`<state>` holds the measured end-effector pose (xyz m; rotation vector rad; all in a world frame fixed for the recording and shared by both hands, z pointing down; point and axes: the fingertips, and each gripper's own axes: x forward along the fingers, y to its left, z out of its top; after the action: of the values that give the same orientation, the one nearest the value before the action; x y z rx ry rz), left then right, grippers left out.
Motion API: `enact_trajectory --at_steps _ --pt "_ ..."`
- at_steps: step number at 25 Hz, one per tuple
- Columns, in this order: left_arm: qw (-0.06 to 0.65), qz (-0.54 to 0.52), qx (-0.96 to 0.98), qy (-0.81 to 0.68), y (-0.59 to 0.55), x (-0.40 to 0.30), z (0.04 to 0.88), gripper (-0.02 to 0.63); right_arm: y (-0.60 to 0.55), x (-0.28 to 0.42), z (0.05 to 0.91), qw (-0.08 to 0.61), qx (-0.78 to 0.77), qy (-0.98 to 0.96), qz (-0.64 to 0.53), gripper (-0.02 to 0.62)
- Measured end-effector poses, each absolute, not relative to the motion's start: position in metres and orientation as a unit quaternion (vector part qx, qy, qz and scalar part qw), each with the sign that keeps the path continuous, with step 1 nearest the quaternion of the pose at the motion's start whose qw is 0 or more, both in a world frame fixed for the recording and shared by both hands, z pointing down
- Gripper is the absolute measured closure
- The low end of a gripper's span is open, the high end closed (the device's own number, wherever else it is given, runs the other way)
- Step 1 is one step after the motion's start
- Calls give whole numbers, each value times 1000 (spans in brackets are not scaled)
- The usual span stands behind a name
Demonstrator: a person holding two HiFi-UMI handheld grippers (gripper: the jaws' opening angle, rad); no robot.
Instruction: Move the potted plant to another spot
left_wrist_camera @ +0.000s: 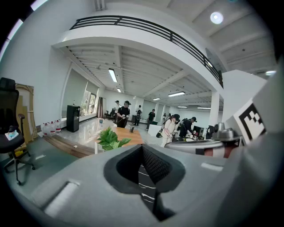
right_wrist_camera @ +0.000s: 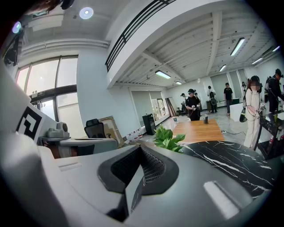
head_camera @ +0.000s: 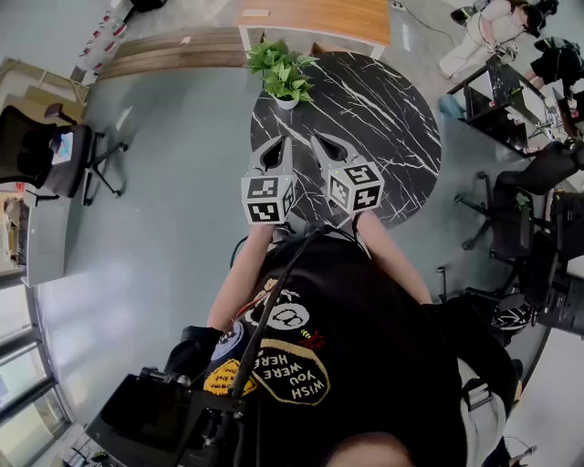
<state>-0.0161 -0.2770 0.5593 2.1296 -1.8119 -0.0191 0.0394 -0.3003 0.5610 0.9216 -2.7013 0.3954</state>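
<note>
The potted plant (head_camera: 280, 66) sits at the far edge of the round black marble table (head_camera: 383, 119), towards its left side as I look down; the leaves spill over a small white pot (head_camera: 286, 102). I judge it light enough for one gripper but top-heavy; the foliage is soft and no use as a handle; the pot looks stiff and probably smooth, so it could slip, or crack if I squeeze hard or drop it. I'd take it by the pot wall, low and under the leaves, or pinch across the rim, and keep it upright so nothing tips out. Nearer me, both tools hover over the table's near part, well short of the plant; the left gripper (head_camera: 279, 143) has its jaws brought together with nothing between them; the right gripper (head_camera: 319, 141) is likewise closed and empty; either must open before it fits round the pot. Beyond the plant stands a wooden table (head_camera: 315, 18); an office chair (head_camera: 55, 150) sits off to the left.
</note>
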Motion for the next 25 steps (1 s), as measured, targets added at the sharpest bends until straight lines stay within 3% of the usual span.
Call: enact_trajectory --at_steps 25 --pt "198 12 727 -657 -324 -5 587 601 -344 55 598 164 285 -930 164 594"
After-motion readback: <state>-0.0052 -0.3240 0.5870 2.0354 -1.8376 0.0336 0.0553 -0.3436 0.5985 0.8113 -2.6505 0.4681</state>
